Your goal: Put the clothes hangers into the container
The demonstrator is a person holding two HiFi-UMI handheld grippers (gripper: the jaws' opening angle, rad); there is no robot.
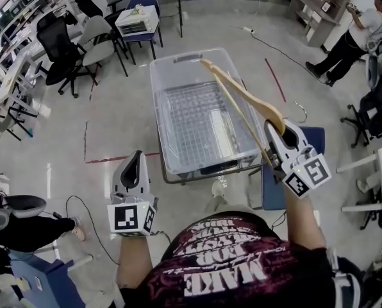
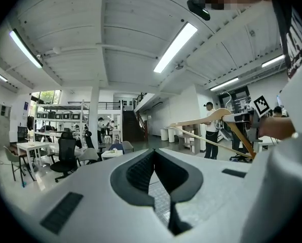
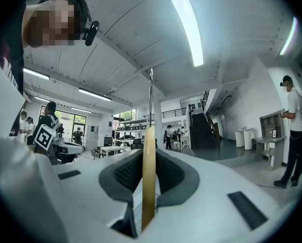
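Note:
A wooden clothes hanger (image 1: 242, 95) with a metal hook is tilted above the right half of the clear plastic container (image 1: 172, 76). My right gripper (image 1: 275, 133) is shut on it near the hook end. In the right gripper view the hanger (image 3: 149, 186) stands edge-on between the dark pads, its hook (image 3: 151, 95) rising above. My left gripper (image 1: 138, 158) hovers in front of the container's near left corner, shut and holding nothing. In the left gripper view its jaws (image 2: 154, 153) meet at the tips, and the hanger (image 2: 212, 123) shows at the right. The container looks empty inside.
The container rests on a low metal stand (image 1: 178, 179). A blue seat (image 1: 274, 188) sits just right of it. Office chairs (image 1: 69, 50) and a blue chair with a white box (image 1: 138, 19) stand behind at the left. A person (image 1: 351, 40) stands at the far right. Cables cross the floor.

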